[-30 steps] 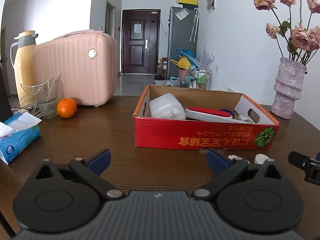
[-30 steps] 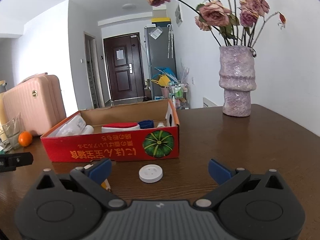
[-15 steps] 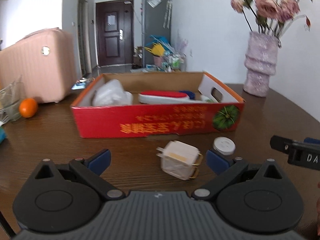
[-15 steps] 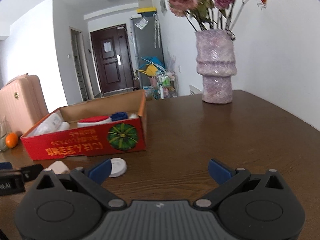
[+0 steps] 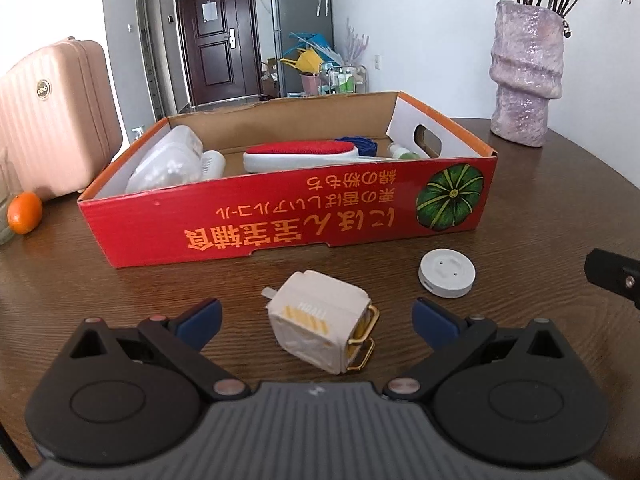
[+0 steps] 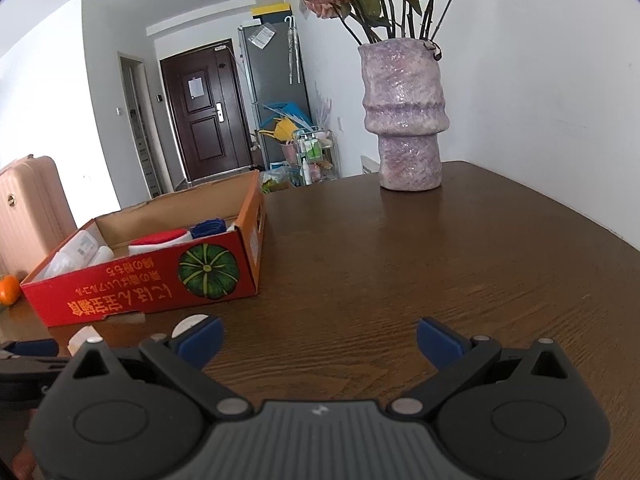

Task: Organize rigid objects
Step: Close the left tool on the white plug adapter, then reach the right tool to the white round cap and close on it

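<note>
A white cube-shaped charger with gold trim lies on the dark wooden table between the open fingers of my left gripper. A round white disc lies just right of it. Behind them stands a red cardboard box holding a red-and-white brush, a clear plastic case and small bottles. My right gripper is open and empty over bare table, right of the box. The disc peeks out behind its left finger.
A purple vase of dried roses stands at the table's back right. A pink suitcase and an orange sit left of the box. The right gripper's tip shows at the left view's right edge.
My left gripper has moved right and forward, bringing the charger between its fingers. My right gripper has swung right, away from the disc and the box.
</note>
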A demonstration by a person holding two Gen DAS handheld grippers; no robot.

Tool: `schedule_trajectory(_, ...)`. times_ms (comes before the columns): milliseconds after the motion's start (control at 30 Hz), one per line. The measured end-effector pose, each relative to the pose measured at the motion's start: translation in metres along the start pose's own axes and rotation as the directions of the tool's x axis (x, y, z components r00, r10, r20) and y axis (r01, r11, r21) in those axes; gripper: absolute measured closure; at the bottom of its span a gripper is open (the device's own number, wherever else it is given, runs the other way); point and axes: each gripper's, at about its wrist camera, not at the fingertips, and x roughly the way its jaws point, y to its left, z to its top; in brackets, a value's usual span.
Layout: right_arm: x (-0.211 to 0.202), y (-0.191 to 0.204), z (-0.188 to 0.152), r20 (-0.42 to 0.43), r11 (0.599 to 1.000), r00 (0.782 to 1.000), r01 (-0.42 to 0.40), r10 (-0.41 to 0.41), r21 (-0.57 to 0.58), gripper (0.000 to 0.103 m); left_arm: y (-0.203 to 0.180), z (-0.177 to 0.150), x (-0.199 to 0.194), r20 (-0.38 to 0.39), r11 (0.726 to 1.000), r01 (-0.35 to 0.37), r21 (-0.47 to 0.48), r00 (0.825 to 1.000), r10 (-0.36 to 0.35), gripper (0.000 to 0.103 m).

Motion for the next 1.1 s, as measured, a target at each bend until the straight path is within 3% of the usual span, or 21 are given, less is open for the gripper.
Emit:
schedule_trajectory(233, 0.004, -0.001, -0.001, -0.003, 1.000, 1.000, 0.016, -0.016, 0.009, 0.000, 0.002, 0.002, 0.006, -0.015, 1.000, 0.026, -0.015, 1.000, -0.027, 0.011)
schedule_trajectory(533, 0.008, -0.005, 0.000, 0.027, 0.998, 0.998, 0.047, -0.048, 0.035, 0.000, 0.004, 0.002, 0.012, -0.039, 0.998, 0.065, -0.020, 0.997, -0.066, 0.050)
schedule_trajectory(800, 0.007, -0.011, 0.002, 0.051, 0.991, 0.993, 0.106, -0.111, 0.078, 0.000, 0.008, 0.001, 0.009, -0.029, 0.998, 0.066, -0.021, 0.997, -0.066, 0.051)
schedule_trajectory(1100, 0.006, -0.004, -0.003, 0.046, 0.989, 0.991, 0.123, -0.127, 0.077, 0.000, 0.031, -0.002, -0.020, 0.051, 0.997, 0.031, -0.077, 0.998, -0.027, 0.051)
